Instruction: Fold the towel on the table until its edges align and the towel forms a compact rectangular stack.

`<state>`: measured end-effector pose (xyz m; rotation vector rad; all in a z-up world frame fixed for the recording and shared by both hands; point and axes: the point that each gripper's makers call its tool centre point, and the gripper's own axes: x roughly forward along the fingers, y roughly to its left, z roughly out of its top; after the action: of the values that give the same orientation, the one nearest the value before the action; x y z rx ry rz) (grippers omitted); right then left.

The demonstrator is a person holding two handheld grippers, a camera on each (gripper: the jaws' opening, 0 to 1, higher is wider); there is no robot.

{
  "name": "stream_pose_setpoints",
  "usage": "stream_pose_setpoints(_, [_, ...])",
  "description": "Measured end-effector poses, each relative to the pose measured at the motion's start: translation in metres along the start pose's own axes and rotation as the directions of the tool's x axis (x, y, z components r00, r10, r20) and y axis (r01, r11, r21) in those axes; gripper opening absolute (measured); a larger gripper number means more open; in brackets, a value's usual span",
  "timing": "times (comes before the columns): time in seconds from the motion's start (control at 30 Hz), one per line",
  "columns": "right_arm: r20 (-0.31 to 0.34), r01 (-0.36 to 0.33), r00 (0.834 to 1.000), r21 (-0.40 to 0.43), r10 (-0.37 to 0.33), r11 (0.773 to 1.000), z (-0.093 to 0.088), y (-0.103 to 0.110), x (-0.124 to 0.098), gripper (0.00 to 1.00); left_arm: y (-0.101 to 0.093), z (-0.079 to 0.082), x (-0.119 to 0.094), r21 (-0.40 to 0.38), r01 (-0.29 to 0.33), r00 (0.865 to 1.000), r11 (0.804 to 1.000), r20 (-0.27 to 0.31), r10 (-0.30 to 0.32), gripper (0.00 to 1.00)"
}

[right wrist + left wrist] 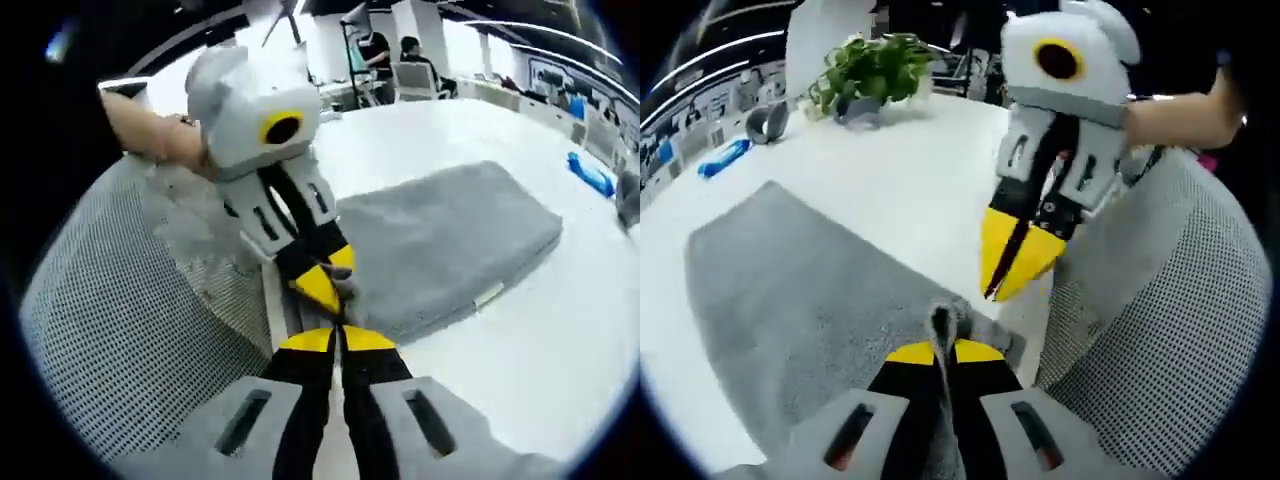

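Observation:
A grey towel lies folded on the white table. In the left gripper view my left gripper is shut on the towel's near corner, and a strip of grey cloth runs between its yellow tips. My right gripper hangs just right of that corner at the table's edge, jaws shut with no cloth seen between them. In the right gripper view the towel looks thick and layered. There my right gripper is shut just beneath the left gripper, which pinches the towel corner.
A grey mesh chair back stands against the table's near edge. A potted plant, a roll of tape and a blue object sit at the far side. A person's hand holds each gripper.

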<state>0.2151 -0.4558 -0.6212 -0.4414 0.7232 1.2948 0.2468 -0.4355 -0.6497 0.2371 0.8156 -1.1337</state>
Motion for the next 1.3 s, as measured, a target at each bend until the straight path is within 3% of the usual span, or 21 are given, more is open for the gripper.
stream_pose_setpoints(0.1, [-0.045, -0.010, 0.999, -0.123, 0.004, 0.992, -0.006, 0.009, 0.004, 0.15, 0.001, 0.001, 0.000, -0.057, 0.018, 1.000, 0.998, 0.020, -0.017, 0.03])
stream_pose_setpoints(0.2, [-0.101, -0.031, 0.995, -0.285, 0.002, 0.958, -0.009, 0.020, 0.015, 0.17, 0.001, 0.000, 0.001, -0.084, 0.026, 0.999, 0.996, 0.025, -0.024, 0.03])
stream_pose_setpoints(0.3, [-0.169, -0.088, 0.985, -0.316, 0.035, 0.945, -0.019, 0.029, 0.025, 0.17, 0.000, 0.000, 0.001, -0.092, 0.029, 0.999, 0.995, 0.031, -0.026, 0.03])
stream_pose_setpoints(0.4, [-0.229, -0.091, 0.973, -0.368, 0.005, 0.925, -0.030, 0.023, 0.028, 0.17, 0.000, 0.000, 0.001, -0.086, 0.029, 0.999, 0.996, 0.030, -0.026, 0.03])
stream_pose_setpoints(0.5, [-0.230, -0.093, 0.973, -0.371, 0.006, 0.924, -0.032, 0.024, 0.029, 0.15, 0.000, 0.001, 0.001, -0.079, 0.029, 0.999, 0.996, 0.030, -0.027, 0.04])
stream_pose_setpoints(0.57, [-0.212, -0.056, 0.976, -0.431, -0.041, 0.900, -0.028, 0.015, 0.030, 0.08, 0.000, 0.000, 0.001, -0.075, 0.033, 0.999, 0.997, 0.027, -0.031, 0.04])
stream_pose_setpoints(0.67, [-0.192, -0.064, 0.981, -0.336, -0.002, 0.940, -0.026, 0.016, 0.031, 0.06, -0.007, 0.003, 0.001, -0.042, 0.082, 0.996, 0.996, 0.045, -0.080, 0.08])
stream_pose_setpoints(0.73, [-0.180, -0.065, 0.984, -0.302, 0.010, 0.951, -0.026, 0.015, 0.028, 0.05, -0.015, 0.002, -0.001, -0.054, 0.131, 0.991, 0.990, 0.047, -0.129, 0.17])
stream_pose_setpoints(0.8, [-0.162, -0.058, 0.987, -0.244, 0.018, 0.968, -0.025, 0.015, 0.025, 0.05, -0.020, 0.004, -0.004, 0.010, 0.145, 0.988, 0.989, 0.046, -0.146, 0.23])
stream_pose_setpoints(0.93, [-0.118, -0.038, 0.993, -0.212, 0.013, 0.976, -0.017, 0.014, 0.017, 0.04, -0.033, 0.007, -0.007, 0.101, 0.167, 0.984, 0.981, 0.038, -0.171, 0.33])
stream_pose_setpoints(1.0, [-0.096, -0.026, 0.995, -0.194, 0.007, 0.981, -0.012, 0.012, 0.012, 0.04, -0.041, 0.004, -0.007, 0.186, 0.185, 0.982, 0.965, 0.007, -0.190, 0.38])
stream_pose_setpoints(1.1, [-0.068, -0.004, 0.998, -0.160, -0.007, 0.987, -0.005, 0.009, 0.008, 0.04, -0.048, -0.005, -0.005, 0.288, 0.179, 0.984, 0.941, -0.050, -0.172, 0.40])
stream_pose_setpoints(1.17, [-0.048, 0.009, 0.999, -0.135, -0.016, 0.991, 0.001, 0.006, 0.005, 0.03, -0.045, -0.003, -0.001, 0.380, 0.129, 0.992, 0.916, -0.041, -0.123, 0.39])
stream_pose_setpoints(1.23, [-0.027, 0.026, 0.999, -0.096, -0.028, 0.995, 0.007, 0.001, 0.004, 0.03, -0.039, -0.004, 0.003, 0.420, 0.085, 0.996, 0.904, -0.046, -0.072, 0.31])
stream_pose_setpoints(1.27, [-0.025, 0.026, 0.999, -0.089, -0.028, 0.996, 0.008, 0.000, 0.004, 0.03, -0.029, 0.000, 0.004, 0.458, 0.029, 0.999, 0.888, -0.025, -0.020, 0.24])
stream_pose_setpoints(1.3, [-0.017, 0.033, 0.999, -0.086, -0.034, 0.996, 0.010, -0.002, 0.003, 0.03, -0.020, 0.003, 0.003, 0.450, -0.021, 1.000, 0.893, -0.009, 0.028, 0.13])
